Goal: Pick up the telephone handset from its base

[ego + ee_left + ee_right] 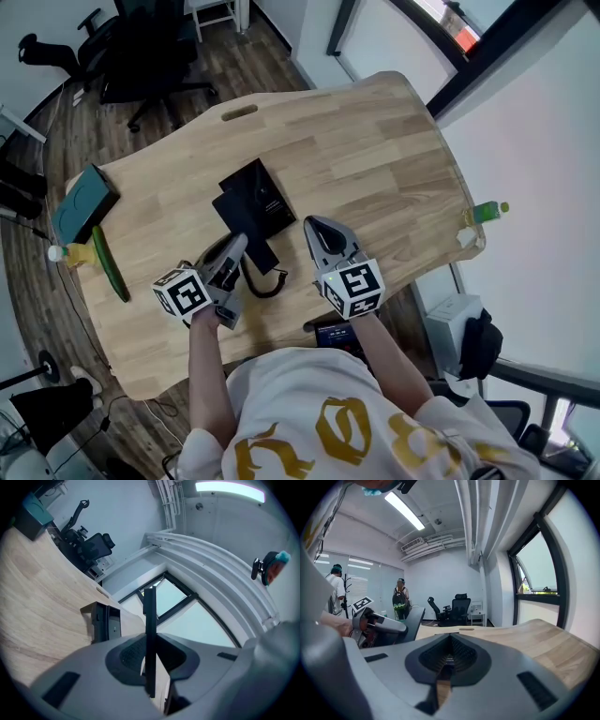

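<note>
The black telephone base (255, 195) lies in the middle of the wooden table (375, 141). My left gripper (238, 246) is shut on the black handset (257, 256), lifted just in front of the base, and its coiled cord (264, 285) hangs below. In the left gripper view the handset (150, 634) stands edge-on as a thin black bar clamped between the jaws of the left gripper (150, 667), with the base (104, 621) behind. My right gripper (315, 226) hovers to the right of the handset, shut and empty. The right gripper view shows its own jaws (449, 657) together and the left gripper (375, 626) beside them.
A teal box (84, 202), a long green vegetable (111, 264) and a small yellow bottle (71, 253) sit at the table's left edge. A green bottle (487, 212) stands at the right edge. Office chairs (131, 47) are beyond the table; two people (400, 600) stand far off.
</note>
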Demonstrator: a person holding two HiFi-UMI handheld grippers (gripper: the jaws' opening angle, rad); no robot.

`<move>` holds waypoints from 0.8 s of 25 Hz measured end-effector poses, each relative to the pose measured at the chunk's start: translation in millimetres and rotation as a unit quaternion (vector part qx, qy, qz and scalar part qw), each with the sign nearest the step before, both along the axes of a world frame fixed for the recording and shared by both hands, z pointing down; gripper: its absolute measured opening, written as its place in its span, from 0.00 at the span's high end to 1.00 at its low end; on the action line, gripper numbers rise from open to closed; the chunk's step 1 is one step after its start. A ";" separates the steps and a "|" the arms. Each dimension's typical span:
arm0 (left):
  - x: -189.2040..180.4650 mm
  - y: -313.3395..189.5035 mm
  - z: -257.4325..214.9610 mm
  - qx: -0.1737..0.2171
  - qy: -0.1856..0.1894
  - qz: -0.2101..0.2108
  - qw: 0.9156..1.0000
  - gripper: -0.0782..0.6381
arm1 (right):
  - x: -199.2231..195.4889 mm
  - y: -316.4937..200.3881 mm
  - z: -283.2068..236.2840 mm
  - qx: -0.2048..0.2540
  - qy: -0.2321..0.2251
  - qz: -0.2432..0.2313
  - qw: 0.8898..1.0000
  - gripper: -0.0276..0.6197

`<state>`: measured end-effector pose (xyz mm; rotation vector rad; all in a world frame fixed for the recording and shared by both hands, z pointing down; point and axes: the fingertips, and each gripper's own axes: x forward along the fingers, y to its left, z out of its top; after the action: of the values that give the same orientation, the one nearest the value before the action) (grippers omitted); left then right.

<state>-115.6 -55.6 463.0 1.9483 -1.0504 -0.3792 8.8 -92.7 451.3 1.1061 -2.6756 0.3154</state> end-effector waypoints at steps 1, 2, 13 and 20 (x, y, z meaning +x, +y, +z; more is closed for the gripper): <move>1.2 1.2 -2.4 0.003 -0.001 0.003 1.000 0.79 | 2.3 1.6 -0.1 -0.001 0.000 0.004 1.000 0.95; 1.9 2.5 -4.9 0.006 -0.003 0.006 1.000 0.79 | 4.3 2.9 0.2 -0.002 -0.001 0.007 1.000 0.95; 2.7 18.2 -22.4 0.029 0.000 0.009 1.000 0.79 | 6.4 13.6 -12.7 0.015 -0.001 0.018 1.000 0.95; 5.4 27.7 -29.9 0.043 0.015 0.018 0.999 0.79 | 3.5 12.3 -19.5 0.026 -0.004 0.016 1.000 0.95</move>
<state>-110.2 -27.8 433.1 2.0285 -0.9940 -0.4379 12.3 -80.3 431.8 1.1666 -2.6893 0.2572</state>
